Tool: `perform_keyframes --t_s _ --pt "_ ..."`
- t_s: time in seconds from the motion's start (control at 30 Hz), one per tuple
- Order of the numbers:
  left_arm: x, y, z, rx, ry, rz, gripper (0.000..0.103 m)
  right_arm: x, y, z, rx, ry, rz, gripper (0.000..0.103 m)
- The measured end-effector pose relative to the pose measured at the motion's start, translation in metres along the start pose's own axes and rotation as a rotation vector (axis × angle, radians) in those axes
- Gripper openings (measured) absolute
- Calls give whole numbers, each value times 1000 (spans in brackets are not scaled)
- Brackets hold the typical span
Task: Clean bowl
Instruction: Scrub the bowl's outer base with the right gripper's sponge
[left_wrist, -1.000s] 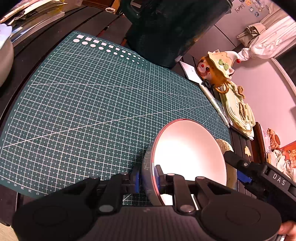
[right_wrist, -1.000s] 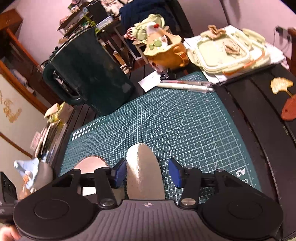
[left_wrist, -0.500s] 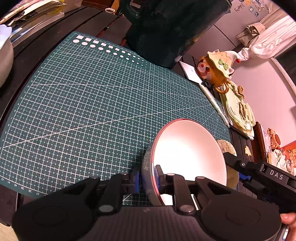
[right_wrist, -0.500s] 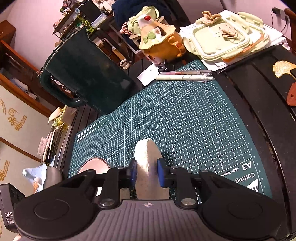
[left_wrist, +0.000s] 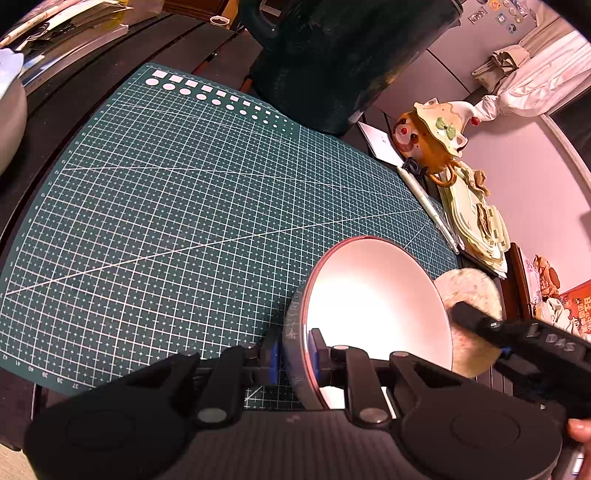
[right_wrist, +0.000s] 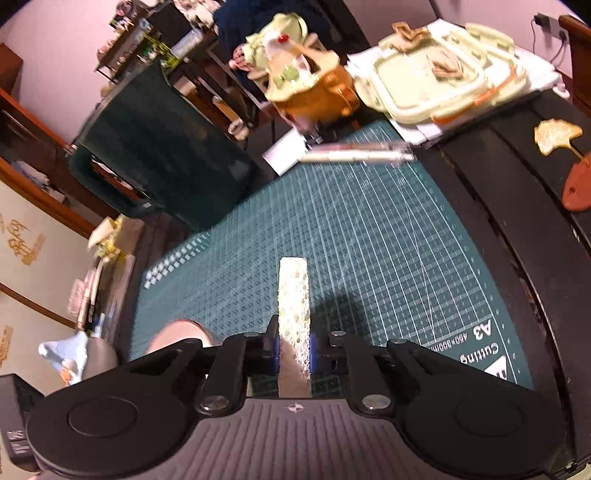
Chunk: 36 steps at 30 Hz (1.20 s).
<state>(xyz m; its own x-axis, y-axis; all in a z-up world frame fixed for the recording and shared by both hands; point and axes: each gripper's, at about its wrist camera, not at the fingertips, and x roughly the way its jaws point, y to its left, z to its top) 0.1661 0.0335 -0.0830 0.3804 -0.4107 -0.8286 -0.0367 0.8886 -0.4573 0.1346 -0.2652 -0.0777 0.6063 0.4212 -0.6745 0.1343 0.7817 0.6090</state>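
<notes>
A white bowl (left_wrist: 373, 302) with a reddish rim is tilted on its side over the green cutting mat (left_wrist: 177, 206). My left gripper (left_wrist: 295, 354) is shut on its near rim. My right gripper (right_wrist: 293, 350) is shut on a pale round sponge (right_wrist: 293, 295), held edge-on above the mat. In the left wrist view the sponge (left_wrist: 476, 291) shows just behind the bowl's right rim, with the right gripper (left_wrist: 480, 325) coming in from the right. The bowl (right_wrist: 177, 334) shows at the lower left of the right wrist view.
A dark green bucket (left_wrist: 332, 55) stands at the mat's far edge. A clown-shaped teapot (left_wrist: 432, 136), pens (left_wrist: 428, 206) and stacked pale container lids (left_wrist: 472, 218) lie to the right. Papers (left_wrist: 62, 22) and a grey object (left_wrist: 11, 122) sit at the left.
My right gripper closed on the sponge, lifted it and turned it edge-on, moving it closer to the bowl's right rim. The left gripper and bowl stayed still.
</notes>
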Motion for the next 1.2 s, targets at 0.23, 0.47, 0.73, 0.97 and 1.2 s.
perform_keyframes --t_s 0.23,0.47,0.73,0.97,1.2 --pt "2 1 1 2 -2 0 16 -4 22 -4 -74 47 32 13" --pt "2 2 0 12 -3 5 16 -4 18 -1 -52 68 53 15" --pt "0 2 -2 23 -4 10 16 -2 27 -5 -120 48 23 25" --pt "0 0 -1 27 -4 12 16 4 24 -9 -138 63 -8 17" --pt "0 -1 0 33 -3 13 16 4 22 -8 -134 30 -36 16"
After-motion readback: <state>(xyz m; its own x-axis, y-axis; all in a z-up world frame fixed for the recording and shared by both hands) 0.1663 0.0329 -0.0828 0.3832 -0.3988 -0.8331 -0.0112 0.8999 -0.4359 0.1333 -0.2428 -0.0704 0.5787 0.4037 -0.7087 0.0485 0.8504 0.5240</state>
